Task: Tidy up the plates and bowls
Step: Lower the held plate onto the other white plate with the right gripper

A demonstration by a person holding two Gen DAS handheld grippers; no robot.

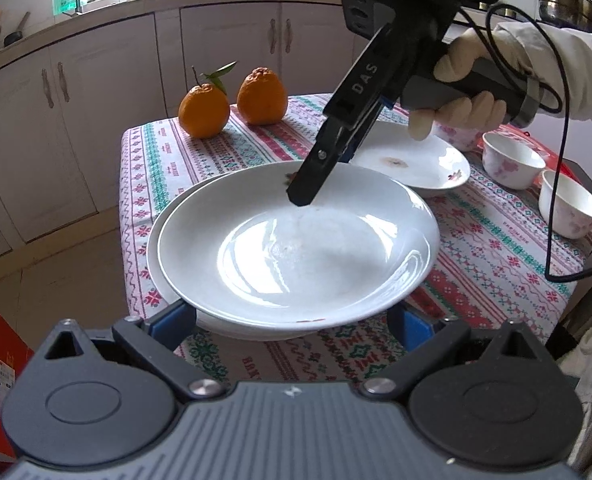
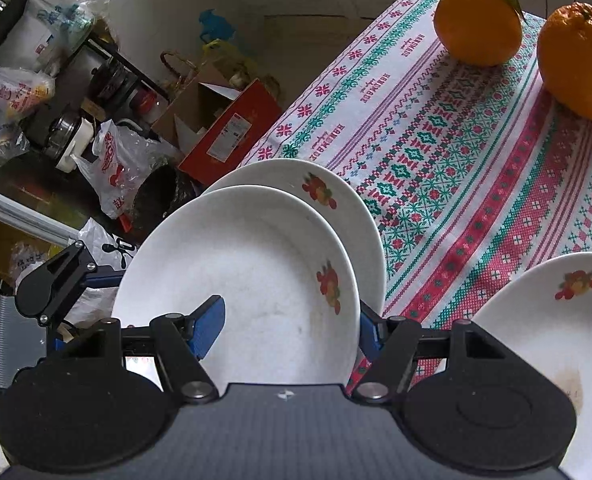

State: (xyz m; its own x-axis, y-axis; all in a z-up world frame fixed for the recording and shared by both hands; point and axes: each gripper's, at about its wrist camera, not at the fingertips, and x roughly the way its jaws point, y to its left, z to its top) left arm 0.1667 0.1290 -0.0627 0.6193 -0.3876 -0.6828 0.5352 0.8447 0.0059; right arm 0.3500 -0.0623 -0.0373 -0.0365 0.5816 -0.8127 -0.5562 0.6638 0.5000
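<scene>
Two white deep plates are stacked at the table's near-left corner. The top plate [image 1: 296, 240] [image 2: 251, 280] sits slightly offset on the lower plate [image 1: 157, 268] [image 2: 360, 216]. My right gripper [image 1: 302, 196] [image 2: 291, 320] straddles the top plate's far rim, one blue pad [image 2: 207, 328] inside the plate and one outside. Its jaws stand wide apart. My left gripper [image 1: 291, 320] is open, with its blue pads on either side of the stack's near rim. A third white plate [image 1: 412, 160] [image 2: 544, 344] lies behind. Two white floral bowls [image 1: 512, 160] [image 1: 570, 208] stand at the right.
Two oranges [image 1: 203, 110] [image 1: 261, 96] sit at the table's far-left corner on the patterned tablecloth [image 2: 456, 168]. Another floral bowl [image 1: 456, 136] is partly hidden by the gloved hand. A red cardboard box [image 2: 223, 132] and plastic bags lie on the floor beside the table.
</scene>
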